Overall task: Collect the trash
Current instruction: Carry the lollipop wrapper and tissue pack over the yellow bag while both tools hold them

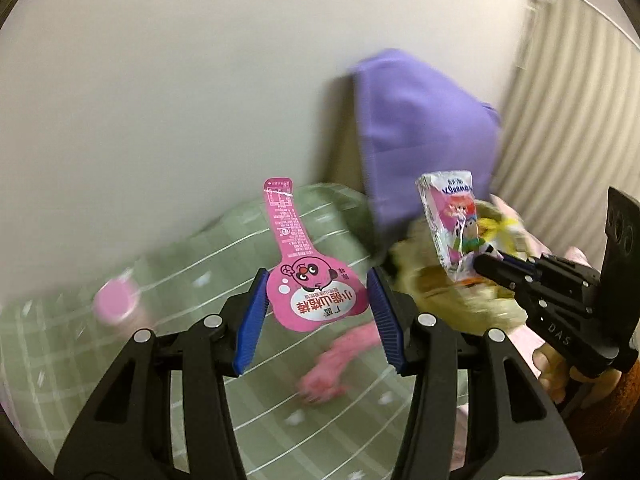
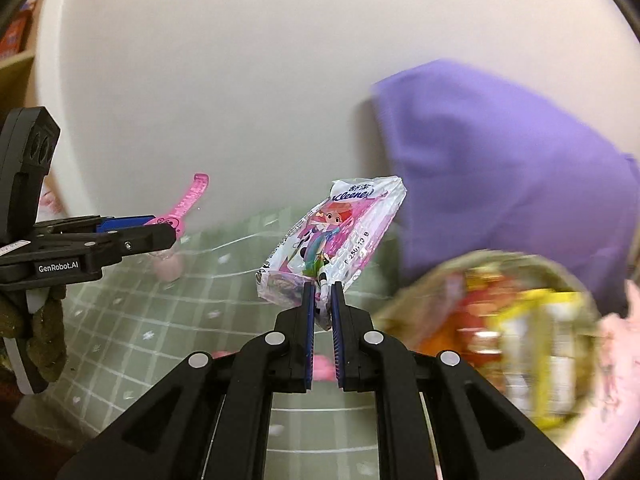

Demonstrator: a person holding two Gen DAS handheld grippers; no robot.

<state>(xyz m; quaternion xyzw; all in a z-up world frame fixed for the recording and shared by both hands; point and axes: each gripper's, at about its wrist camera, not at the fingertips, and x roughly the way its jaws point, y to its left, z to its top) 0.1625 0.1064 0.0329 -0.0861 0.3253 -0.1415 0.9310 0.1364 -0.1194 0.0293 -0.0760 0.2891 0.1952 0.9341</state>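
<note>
I count 2 black two-finger grippers with blue ribbed pads: my left gripper (image 1: 318, 286) and my right gripper (image 2: 321, 286). There is 1 flat pink paddle-shaped candy wrapper (image 1: 308, 280) printed with a cartoon bear face, and 1 crinkled clear-and-pink plastic tissue packet (image 2: 332, 236) with a cartoon girl on it. Taking the 1 green checked bedsheet (image 1: 224, 264) as my landmark, 1 blurred pink-capped bottle (image 1: 116, 304) lies on it, as does 1 pink crumpled scrap (image 1: 332, 364). At the sheet's far edge stands 1 purple fabric cushion (image 2: 500, 168). Just beside that sits 1 round woven basket (image 2: 416, 296) of mixed wrappers, too blurred to count.
</note>
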